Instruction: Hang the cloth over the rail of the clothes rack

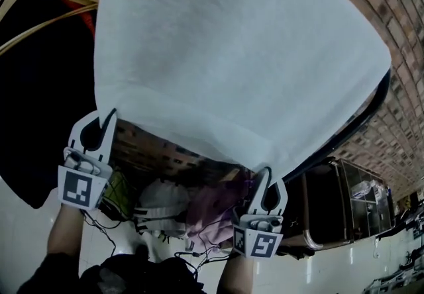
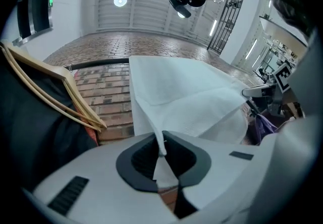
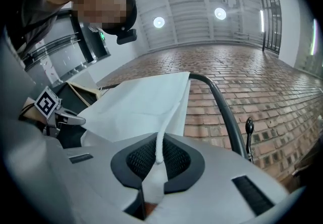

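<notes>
A large white cloth (image 1: pixel 232 54) hangs spread before me and fills most of the head view. It drapes over the black rail (image 1: pixel 358 124) of the clothes rack, which shows at the cloth's right edge. My left gripper (image 1: pixel 106 117) is shut on the cloth's lower left corner. My right gripper (image 1: pixel 266 172) is shut on its lower right corner. In the left gripper view the cloth (image 2: pixel 186 102) runs up from between the jaws toward the rail (image 2: pixel 98 62). The right gripper view shows the cloth's edge (image 3: pixel 169 117) pinched between the dark pads, with the curved rail (image 3: pixel 222 109) beside it.
A brick wall (image 1: pixel 391 28) stands behind the rack. Wooden hangers (image 1: pixel 40 4) with dark garments (image 1: pixel 40 107) hang at the left. A pile of clothes (image 1: pixel 199 210) lies below the cloth. A brown cabinet (image 1: pixel 338 203) stands at lower right.
</notes>
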A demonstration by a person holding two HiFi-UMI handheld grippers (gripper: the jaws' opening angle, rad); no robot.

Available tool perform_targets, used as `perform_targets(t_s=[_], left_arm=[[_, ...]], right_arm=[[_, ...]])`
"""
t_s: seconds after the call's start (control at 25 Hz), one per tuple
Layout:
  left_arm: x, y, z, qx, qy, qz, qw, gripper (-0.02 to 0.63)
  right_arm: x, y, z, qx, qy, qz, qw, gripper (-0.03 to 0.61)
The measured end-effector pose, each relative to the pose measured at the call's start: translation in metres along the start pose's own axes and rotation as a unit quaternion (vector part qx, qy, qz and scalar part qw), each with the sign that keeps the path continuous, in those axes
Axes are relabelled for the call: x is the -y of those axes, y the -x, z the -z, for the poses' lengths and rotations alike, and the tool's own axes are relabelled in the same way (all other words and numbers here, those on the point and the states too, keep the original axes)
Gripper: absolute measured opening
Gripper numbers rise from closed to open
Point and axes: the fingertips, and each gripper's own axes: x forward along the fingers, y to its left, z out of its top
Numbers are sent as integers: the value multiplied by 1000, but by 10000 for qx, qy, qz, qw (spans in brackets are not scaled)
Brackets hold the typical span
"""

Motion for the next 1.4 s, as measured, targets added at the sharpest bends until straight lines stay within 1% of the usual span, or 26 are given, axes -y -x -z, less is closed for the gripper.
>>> perform_targets(t_s=[0.2, 0.4, 0.48, 0.56, 0.68, 0.72, 0.76, 0.8, 0.84, 0.92, 1.04, 1.12, 1.2, 1.28, 1.32, 1.36, 1.4], left_arm=[[1, 2, 24, -180, 102, -38, 9998, 35], [2, 1, 27, -159, 56, 46, 9998, 35], [5, 2, 31, -189, 61, 87, 9998, 35], [6, 3, 34, -205, 120, 82, 9997, 35], [3, 4, 33, -120, 252, 12, 9996, 38], [1, 4, 32, -88, 271, -33, 9996, 53], [0, 5, 32, -67, 279, -80, 9996, 91], [-1, 6, 33, -58, 284, -111, 9995, 153], [-2, 8, 35, -59, 287, -119, 9995, 188], [0, 12, 38, -88, 269, -104, 9995, 225], [6, 17, 50, -268, 272, -87, 9992, 252], [13, 24, 63, -458, 426, -87, 9980, 256], [23, 31, 76, -637, 621, -40, 9960, 256], [38, 34, 87, -757, 731, 89, 9944, 255], [47, 34, 91, -795, 756, 153, 9938, 255], [56, 34, 94, -820, 784, 197, 9933, 241], [64, 34, 95, -831, 832, 219, 9928, 213]], right_arm=[[-8, 3, 19, -94, -63, 6, 9999, 28], [-3, 9, 31, -224, -103, 171, 9996, 28], [-3, 9, 31, -214, -130, 165, 9996, 28], [-4, 9, 31, -179, -187, 136, 9996, 28], [-4, 9, 30, -128, -391, 149, 9990, 28], [-3, 9, 31, -144, -439, 183, 9988, 33], [-2, 10, 32, -179, -462, 225, 9985, 43], [-1, 11, 35, -245, -454, 269, 9983, 50], [1, 15, 40, -350, -409, 307, 9981, 79], [3, 22, 50, -583, -294, 352, 9972, 129], [-2, 26, 53, -664, -303, 399, 9965, 180], [-1, 36, 60, -799, -230, 578, 9949, 203], [1, 50, 66, -848, -113, 897, 9923, 206], [2, 60, 71, -829, 3, 1169, 9897, 206], [2, 64, 73, -817, 23, 1208, 9893, 206], [1, 67, 75, -808, -33, 1222, 9892, 206], [-1, 69, 76, -806, -144, 1234, 9890, 206]])
